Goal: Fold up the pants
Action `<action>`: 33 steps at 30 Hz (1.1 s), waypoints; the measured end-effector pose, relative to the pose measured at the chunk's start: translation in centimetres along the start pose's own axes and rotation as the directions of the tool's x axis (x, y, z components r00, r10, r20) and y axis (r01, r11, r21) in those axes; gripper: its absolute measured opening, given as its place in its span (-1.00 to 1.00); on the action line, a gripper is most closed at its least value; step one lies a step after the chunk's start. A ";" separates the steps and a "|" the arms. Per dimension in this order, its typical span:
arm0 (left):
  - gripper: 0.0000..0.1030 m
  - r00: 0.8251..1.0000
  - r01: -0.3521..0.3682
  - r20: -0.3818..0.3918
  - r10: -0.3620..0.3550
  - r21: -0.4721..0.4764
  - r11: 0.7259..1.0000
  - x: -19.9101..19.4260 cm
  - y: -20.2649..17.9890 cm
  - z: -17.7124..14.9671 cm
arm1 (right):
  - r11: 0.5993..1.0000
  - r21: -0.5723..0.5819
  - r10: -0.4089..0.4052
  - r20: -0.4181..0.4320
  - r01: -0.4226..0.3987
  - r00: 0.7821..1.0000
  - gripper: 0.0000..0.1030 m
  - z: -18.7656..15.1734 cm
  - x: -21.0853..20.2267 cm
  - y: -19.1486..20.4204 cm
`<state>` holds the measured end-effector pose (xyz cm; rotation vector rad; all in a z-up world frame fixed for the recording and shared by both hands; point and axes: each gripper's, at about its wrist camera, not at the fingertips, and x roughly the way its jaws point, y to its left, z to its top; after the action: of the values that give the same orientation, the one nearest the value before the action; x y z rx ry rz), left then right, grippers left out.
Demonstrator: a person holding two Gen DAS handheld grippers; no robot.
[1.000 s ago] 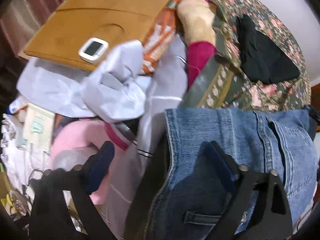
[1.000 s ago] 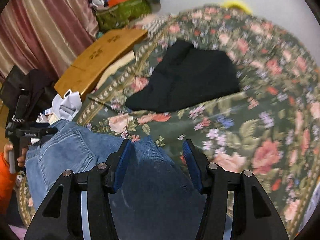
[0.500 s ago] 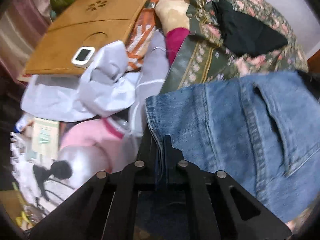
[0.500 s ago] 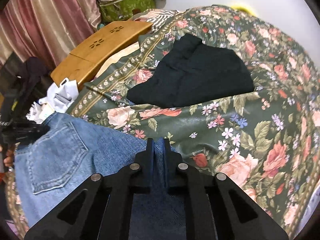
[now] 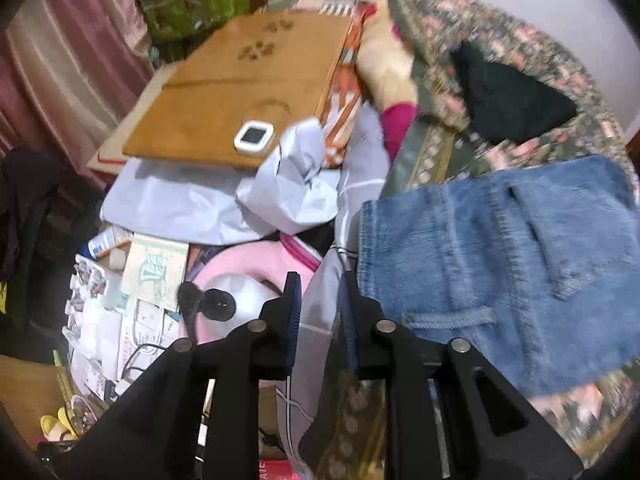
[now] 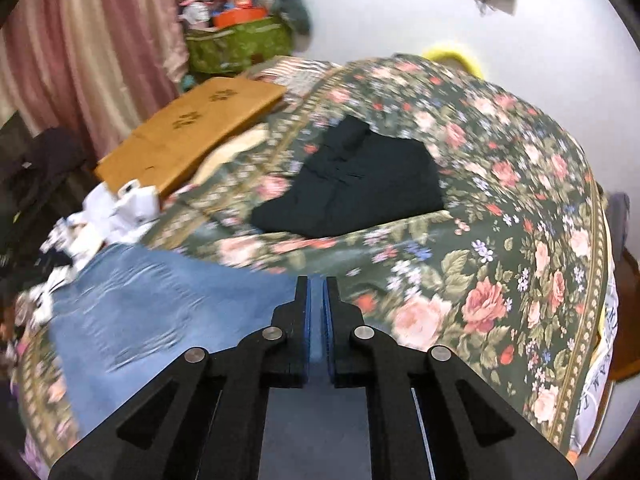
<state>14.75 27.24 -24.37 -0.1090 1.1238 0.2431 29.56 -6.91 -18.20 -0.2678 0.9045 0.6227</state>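
Blue jeans (image 5: 500, 264) lie spread on the floral bedspread (image 6: 500, 240), back pocket up. My left gripper (image 5: 320, 280) hangs over the bed's left edge. Its jaws are opening and hold nothing: only pale cloth shows through the gap. The waistband edge lies just right of its right finger. In the right wrist view the jeans (image 6: 160, 312) stretch away to the left, blurred. My right gripper (image 6: 318, 280) has its jaws opening only a sliver. A fold of denim still fills the narrow gap between the pads.
A folded black garment (image 6: 360, 184) rests further up the bedspread. Left of the bed are a wooden board (image 5: 224, 100) with a small white device (image 5: 254, 138), crumpled white bags (image 5: 288, 188), a pink item (image 5: 248, 264) and papers. Pink curtains (image 6: 80, 60) hang behind.
A second ago both grippers stood open over the waistband, then shut on it. Now the left has parted and come off the denim. Both have lifted and drawn back.
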 end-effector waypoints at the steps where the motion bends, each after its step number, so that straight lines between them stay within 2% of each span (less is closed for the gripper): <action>1: -0.26 1.000 -0.002 0.021 0.002 0.014 1.000 -0.8 -0.2 -0.2 | 1.000 -0.013 0.013 0.007 -0.013 1.000 -0.54 -0.4 -0.7 0.9; 2: 0.08 0.999 -0.010 0.046 0.009 0.031 0.999 -1.6 -0.5 -0.5 | 0.999 -0.027 0.025 0.017 -0.025 1.000 -0.44 -0.8 -1.4 1.8; 4: 0.37 0.995 -0.022 0.104 0.013 0.079 0.997 -3.1 -1.8 -1.2 | 0.997 -0.049 0.057 0.040 -0.055 0.998 -0.20 -1.7 -2.5 3.6; 7: 0.51 0.990 -0.038 0.140 0.013 0.173 0.984 -4.4 -3.6 -2.6 | 0.992 -0.076 0.105 0.037 -0.102 0.994 -0.17 -3.2 -3.2 6.1; 12: 0.53 0.994 -0.003 0.103 -0.026 0.268 0.963 -3.5 -6.0 -4.5 | 0.984 -0.088 0.155 0.002 -0.154 0.988 -0.07 -5.6 -2.7 9.2; 18: 0.53 0.995 0.042 0.075 -0.073 0.349 0.936 -2.3 -9.1 -5.1 | 0.979 -0.091 0.178 -0.060 -0.183 0.982 -0.06 -7.6 -1.0 11.4; 21: 0.53 0.993 0.007 0.107 -0.053 0.391 0.920 -2.1 -10.8 -4.6 | 0.981 -0.094 0.161 -0.078 -0.168 0.984 -0.06 -7.9 -0.2 12.0; 22: 0.42 0.992 0.021 0.107 -0.069 0.395 0.918 -2.2 -11.2 -4.4 | 0.982 -0.099 0.154 -0.072 -0.161 0.985 -0.05 -8.0 -0.2 12.2; 23: 0.18 0.990 0.051 0.101 -0.099 0.396 0.917 -2.3 -11.6 -4.1 | 0.982 -0.100 0.152 -0.070 -0.158 0.986 -0.03 -8.1 -0.3 12.4; 24: 0.04 0.988 0.071 0.095 -0.118 0.398 0.915 -2.3 -11.9 -3.9 | 0.983 -0.098 0.151 -0.068 -0.158 0.986 0.00 -8.0 -0.2 12.5; 25: -0.33 0.986 0.089 0.093 -0.137 0.401 0.912 -2.4 -12.3 -3.7 | 0.983 -0.100 0.149 -0.066 -0.155 0.987 0.01 -7.9 -0.1 12.6; 26: -0.41 0.985 0.086 0.100 -0.137 0.406 0.910 -2.7 -12.7 -3.7 | 0.983 -0.105 0.142 -0.065 -0.149 0.988 0.01 -7.9 0.0 12.9; 28: -0.51 0.982 0.033 0.154 -0.106 0.414 0.910 -3.3 -13.1 -3.7 | 0.983 -0.129 0.121 -0.058 -0.127 0.991 0.01 -7.9 0.1 13.4; 29: -0.71 0.981 0.035 0.162 -0.110 0.407 0.913 -3.7 -13.0 -3.7 | 0.983 -0.144 0.109 -0.052 -0.116 0.993 0.01 -7.9 0.2 13.7; 32: -0.73 0.974 0.123 0.138 -0.180 0.341 0.932 -4.6 -11.5 -3.1 | 0.981 -0.170 0.086 -0.035 -0.091 0.996 -0.09 -8.1 0.1 14.2; 33: -0.73 0.971 0.146 0.132 -0.198 0.327 0.934 -4.8 -11.2 -3.1 | 0.981 -0.170 0.086 -0.027 -0.089 0.996 -0.28 -8.1 0.0 14.2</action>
<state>12.88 15.13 -21.79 0.0958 0.9700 -0.0866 15.66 0.56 -22.50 -0.3907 0.8858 0.7823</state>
